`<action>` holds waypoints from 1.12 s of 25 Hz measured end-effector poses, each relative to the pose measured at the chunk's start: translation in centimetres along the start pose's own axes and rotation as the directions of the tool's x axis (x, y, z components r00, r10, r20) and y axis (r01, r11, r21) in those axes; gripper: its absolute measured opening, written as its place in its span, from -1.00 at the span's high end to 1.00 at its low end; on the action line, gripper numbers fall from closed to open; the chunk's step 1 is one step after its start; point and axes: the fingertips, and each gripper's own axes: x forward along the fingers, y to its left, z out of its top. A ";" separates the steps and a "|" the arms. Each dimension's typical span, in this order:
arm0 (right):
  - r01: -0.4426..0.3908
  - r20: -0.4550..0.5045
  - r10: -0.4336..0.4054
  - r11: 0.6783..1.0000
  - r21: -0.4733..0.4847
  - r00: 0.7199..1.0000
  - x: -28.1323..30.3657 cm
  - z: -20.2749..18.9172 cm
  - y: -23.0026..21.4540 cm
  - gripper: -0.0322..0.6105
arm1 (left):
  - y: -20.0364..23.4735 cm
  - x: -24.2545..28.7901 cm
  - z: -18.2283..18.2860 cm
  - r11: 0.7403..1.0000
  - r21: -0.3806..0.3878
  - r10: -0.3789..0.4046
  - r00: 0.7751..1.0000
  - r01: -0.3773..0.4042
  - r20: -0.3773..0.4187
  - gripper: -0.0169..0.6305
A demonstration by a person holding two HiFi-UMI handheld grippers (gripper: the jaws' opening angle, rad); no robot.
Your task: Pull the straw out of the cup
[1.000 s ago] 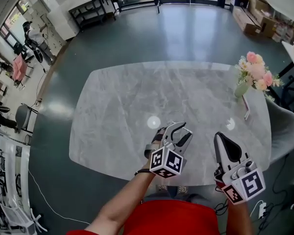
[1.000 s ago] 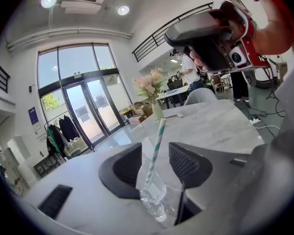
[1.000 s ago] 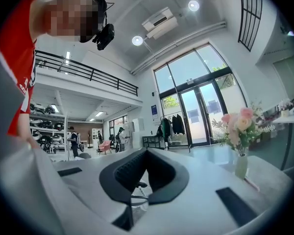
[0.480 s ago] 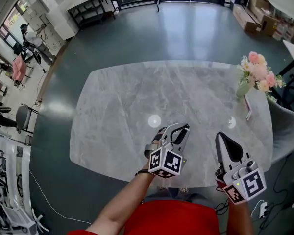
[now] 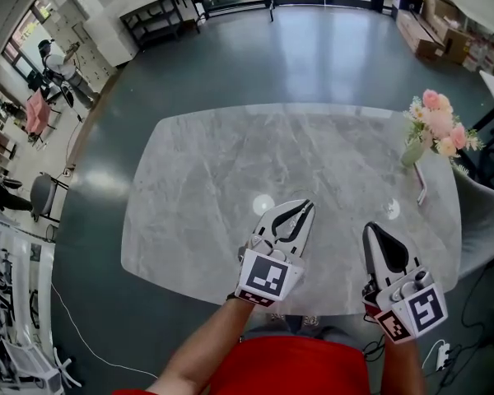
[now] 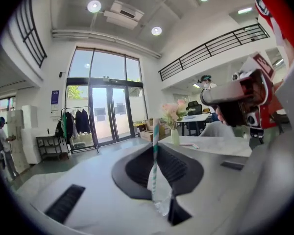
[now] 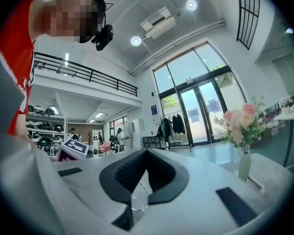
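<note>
My left gripper [image 5: 306,207] hangs over the front part of the grey marble table [image 5: 206,179]. It is shut on a straw [image 6: 155,131] with teal and white stripes, which stands upright between the pads in the left gripper view [image 6: 157,149]. My right gripper [image 5: 370,231] is held level just to its right, jaws together, and I see nothing held in it [image 7: 146,153]. From the left gripper view it shows at the right edge [image 6: 232,95]. I do not see the cup in any view; the part of the table under the left gripper is hidden.
A pale green vase of pink flowers [image 5: 432,126] stands at the table's far right corner, with a thin pink object [image 5: 417,184] lying beside it. A grey chair [image 5: 480,212] sits off the right edge. The table's front edge runs just ahead of the person's red shirt.
The left gripper's jaws went from wide open to shut, then the gripper rose and rolled so its marker cube faces the camera. The right gripper stayed still.
</note>
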 end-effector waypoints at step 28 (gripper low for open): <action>-0.064 0.123 0.068 0.997 -0.039 0.990 -2.7 4.5 5.4 0.93 | 0.7 -12.6 10.2 0.989 -0.102 0.129 0.973 -0.111 0.193 0.82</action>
